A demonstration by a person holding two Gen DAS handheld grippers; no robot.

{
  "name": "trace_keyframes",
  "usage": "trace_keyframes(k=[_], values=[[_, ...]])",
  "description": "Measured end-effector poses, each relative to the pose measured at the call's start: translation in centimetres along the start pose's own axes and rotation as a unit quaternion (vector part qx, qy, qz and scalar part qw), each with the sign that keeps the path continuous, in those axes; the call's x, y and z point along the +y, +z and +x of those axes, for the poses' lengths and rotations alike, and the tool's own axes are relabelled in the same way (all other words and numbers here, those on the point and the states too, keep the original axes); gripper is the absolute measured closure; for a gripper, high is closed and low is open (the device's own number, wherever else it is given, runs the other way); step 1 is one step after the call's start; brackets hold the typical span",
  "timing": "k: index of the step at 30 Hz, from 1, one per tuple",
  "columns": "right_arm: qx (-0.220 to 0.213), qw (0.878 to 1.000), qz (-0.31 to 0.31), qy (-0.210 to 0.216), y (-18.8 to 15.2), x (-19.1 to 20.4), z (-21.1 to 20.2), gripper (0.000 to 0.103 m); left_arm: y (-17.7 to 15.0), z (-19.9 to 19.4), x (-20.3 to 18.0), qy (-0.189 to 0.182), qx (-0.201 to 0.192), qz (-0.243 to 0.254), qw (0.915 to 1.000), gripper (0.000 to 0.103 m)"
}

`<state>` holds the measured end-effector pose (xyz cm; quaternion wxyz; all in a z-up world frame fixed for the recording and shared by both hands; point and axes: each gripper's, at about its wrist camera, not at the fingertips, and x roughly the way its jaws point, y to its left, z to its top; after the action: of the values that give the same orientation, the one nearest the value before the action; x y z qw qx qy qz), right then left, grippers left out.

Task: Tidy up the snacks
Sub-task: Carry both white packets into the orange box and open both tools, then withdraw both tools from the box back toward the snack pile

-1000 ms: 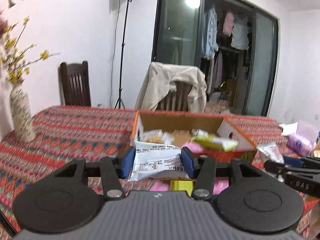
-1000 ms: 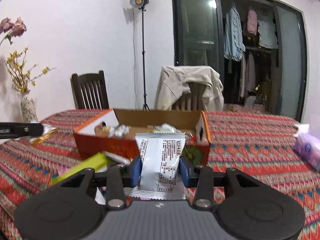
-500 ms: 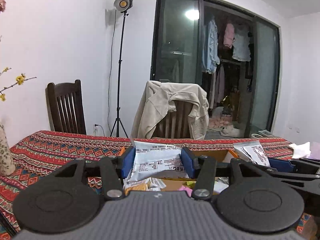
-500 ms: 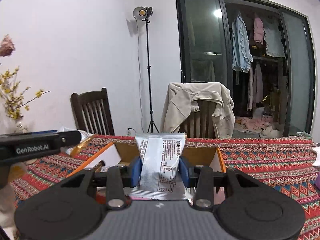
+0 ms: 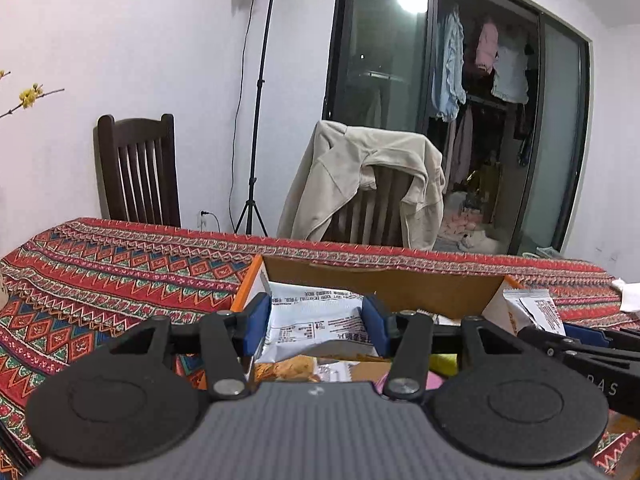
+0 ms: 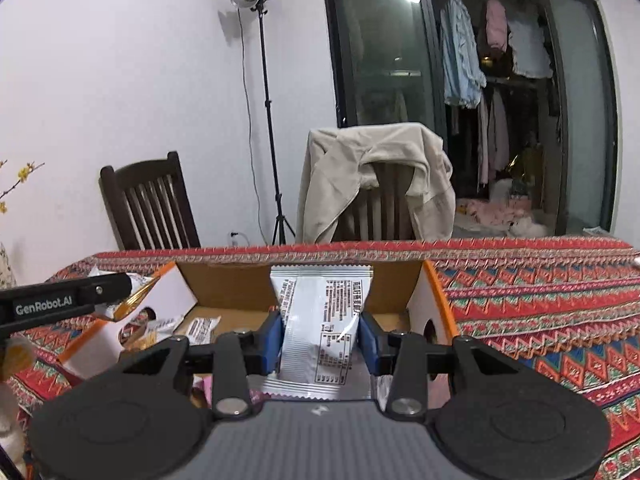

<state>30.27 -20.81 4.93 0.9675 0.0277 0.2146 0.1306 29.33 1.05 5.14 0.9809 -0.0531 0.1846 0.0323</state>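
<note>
Both grippers held packets over the box

Left gripper (image 5: 316, 323) clamped a white packet (image 5: 314, 318), right gripper (image 6: 320, 338) a silver packet (image 6: 322, 328), lower centre; releasing unevenly above the cardboard box (image 6: 224, 280) risked spilling one outside.

A desk (image 5: 120, 264) spread with a red woven cloth of zigzag and diamond bands (image 6: 532, 304) fills the lower part of both views. On the cloth stands an open brown cardboard box with orange outer walls and white flaps (image 5: 384, 284), well in from the far edge; small snack packets (image 6: 202, 326) lie on its floor. Near the desk's right end lies a crumpled white tissue or wrapper (image 5: 630, 292); what it is cannot be told.
</note>
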Motion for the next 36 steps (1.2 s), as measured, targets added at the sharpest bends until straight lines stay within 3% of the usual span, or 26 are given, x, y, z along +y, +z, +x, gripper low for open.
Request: trace_keyframes(k=[2, 4, 6, 8, 20, 24, 29, 36], values=[[0.007, 1.0, -0.005, -0.004, -0.3, 0.1, 0.5, 0.061, -0.3, 0.3, 0.3, -0.002, 0.006, -0.005, 1.0, 0.045], [0.016, 1.0, -0.006, -0.006, -0.6, 0.2, 0.7, 0.056, -0.5, 0.1, 0.5, -0.011, 0.006, -0.011, 0.9999, 0.029], [0.023, 1.0, 0.0, 0.001, -0.7, 0.2, 0.4, 0.014, -0.6, -0.1, 0.8, -0.01, 0.0, -0.016, 0.9998, 0.012], [0.014, 1.0, 0.01, 0.007, -0.8, 0.0, -0.1, 0.0, -0.6, -0.5, 1.1, -0.01, -0.009, -0.025, 0.9996, 0.0], [-0.004, 1.0, 0.007, -0.006, -0.2, 0.1, -1.8, 0.0, 0.7, -2.0, 0.8, -0.007, -0.004, -0.048, 0.9988, 0.0], [-0.015, 1.0, -0.007, -0.022, 1.0, 1.1, -3.8, 0.0, 2.0, -4.2, 0.4, -0.009, -0.016, -0.054, 0.9984, 0.0], [-0.031, 0.999, -0.015, -0.013, 2.1, 2.2, -6.8, 0.0, 3.0, -7.4, 0.1, -0.005, -0.023, -0.048, 0.9986, 0.0], [-0.026, 0.999, -0.038, -0.001, 1.3, 3.3, -10.4, 0.0, 2.2, -11.3, 0.9, -0.003, -0.028, -0.027, 0.9993, 0.0]])
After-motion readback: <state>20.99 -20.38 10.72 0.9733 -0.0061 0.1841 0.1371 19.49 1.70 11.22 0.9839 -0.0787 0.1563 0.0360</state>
